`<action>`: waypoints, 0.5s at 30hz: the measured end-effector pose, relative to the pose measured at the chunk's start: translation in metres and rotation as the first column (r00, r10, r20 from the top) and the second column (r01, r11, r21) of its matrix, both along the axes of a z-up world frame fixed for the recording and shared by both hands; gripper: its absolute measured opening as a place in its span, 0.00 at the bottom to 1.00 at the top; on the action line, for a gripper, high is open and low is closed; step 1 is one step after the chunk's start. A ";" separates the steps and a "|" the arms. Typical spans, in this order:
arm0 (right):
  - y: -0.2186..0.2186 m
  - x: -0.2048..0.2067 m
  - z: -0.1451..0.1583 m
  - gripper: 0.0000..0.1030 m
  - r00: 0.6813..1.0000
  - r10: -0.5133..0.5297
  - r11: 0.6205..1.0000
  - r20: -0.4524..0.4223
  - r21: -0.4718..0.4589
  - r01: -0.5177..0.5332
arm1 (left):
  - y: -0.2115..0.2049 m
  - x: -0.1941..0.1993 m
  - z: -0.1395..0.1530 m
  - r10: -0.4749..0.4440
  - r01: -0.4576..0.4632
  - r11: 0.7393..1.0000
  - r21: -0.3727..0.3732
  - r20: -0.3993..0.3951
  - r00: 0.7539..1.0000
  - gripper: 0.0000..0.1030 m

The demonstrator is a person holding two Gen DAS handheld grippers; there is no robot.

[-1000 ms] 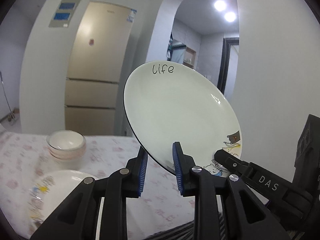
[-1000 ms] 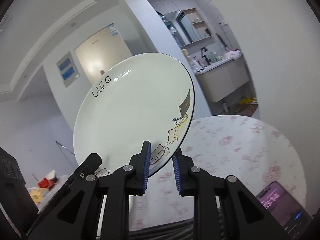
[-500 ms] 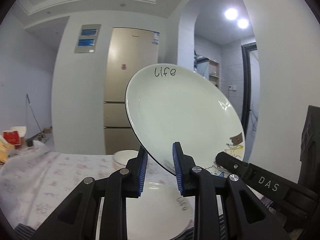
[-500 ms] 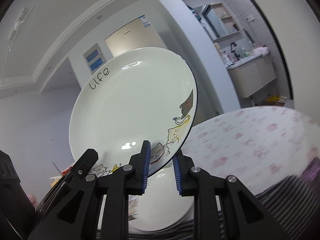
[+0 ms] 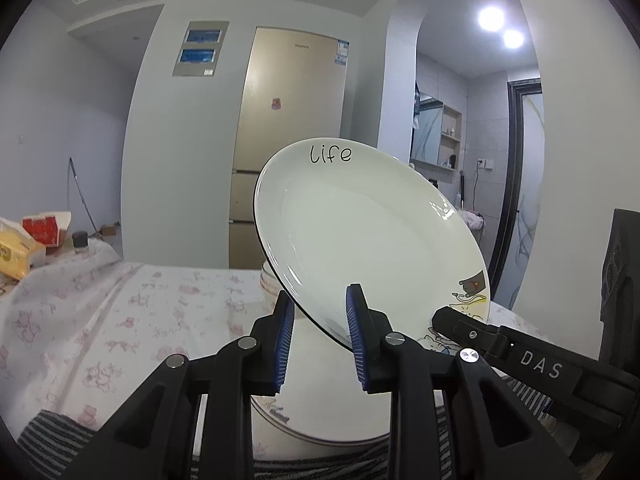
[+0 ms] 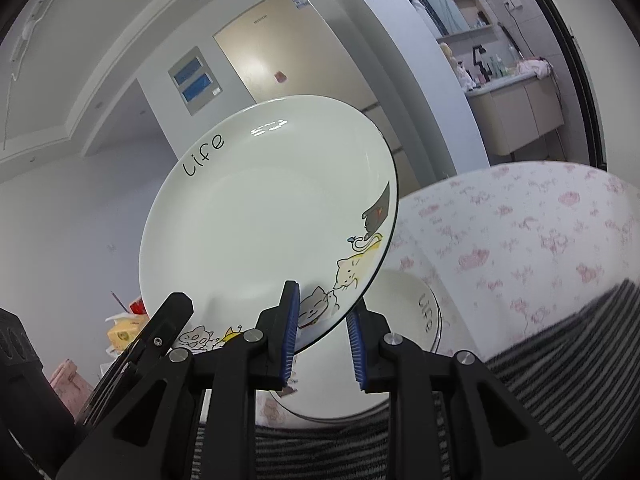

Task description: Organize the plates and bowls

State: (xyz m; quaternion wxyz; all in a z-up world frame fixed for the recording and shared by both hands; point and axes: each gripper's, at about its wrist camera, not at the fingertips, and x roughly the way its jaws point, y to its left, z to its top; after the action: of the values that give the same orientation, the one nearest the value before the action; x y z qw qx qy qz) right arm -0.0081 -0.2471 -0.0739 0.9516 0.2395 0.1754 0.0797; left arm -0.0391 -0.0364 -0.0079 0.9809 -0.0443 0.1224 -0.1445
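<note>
Both grippers (left gripper (image 5: 320, 334), right gripper (image 6: 323, 334)) clamp tilted plate (image 5: 360, 232) above stacked plates (image 6: 404, 320).

Floral-clothed table (image 5: 132, 304) bears stacked plates (image 5: 328, 400) (bowls (image 5: 269, 282) apparently behind) and boxes (image 5: 24, 240).

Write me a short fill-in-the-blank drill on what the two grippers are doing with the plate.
1. The raised plate is gripped by ____ grippers at once.
2. The word printed on its rim is ____.
3. Below it on the table lies another ____.
4. The left gripper and right gripper clamp the plate's ____ edge.

Missing words: two; life; plate; lower
</note>
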 end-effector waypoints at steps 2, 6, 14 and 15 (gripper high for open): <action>0.002 0.002 -0.005 0.22 1.000 -0.007 1.000 -0.009 -0.008 0.007 | 0.000 0.005 -0.006 -0.002 0.002 1.000 0.000 -0.024 1.000 0.28; 0.003 0.007 -0.014 0.22 0.999 -0.010 1.000 -0.038 -0.004 0.010 | -0.002 0.014 -0.016 0.016 -0.016 1.000 -0.002 -0.101 0.995 0.28; 0.002 0.025 -0.037 0.23 0.986 -0.007 1.000 -0.166 0.008 0.008 | -0.003 0.044 -0.036 0.017 -0.016 1.000 0.007 -0.280 0.960 0.29; 0.001 0.026 -0.039 0.23 0.984 -0.008 1.000 -0.178 0.009 0.010 | -0.004 0.044 -0.037 0.018 -0.015 1.000 0.012 -0.285 0.958 0.29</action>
State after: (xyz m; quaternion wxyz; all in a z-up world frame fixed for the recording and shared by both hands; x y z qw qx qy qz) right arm 0.0183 -0.2458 -0.1132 0.9312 0.2513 0.2583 0.0545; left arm 0.0048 -0.0403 -0.0453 0.9544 -0.0606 0.2628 -0.1279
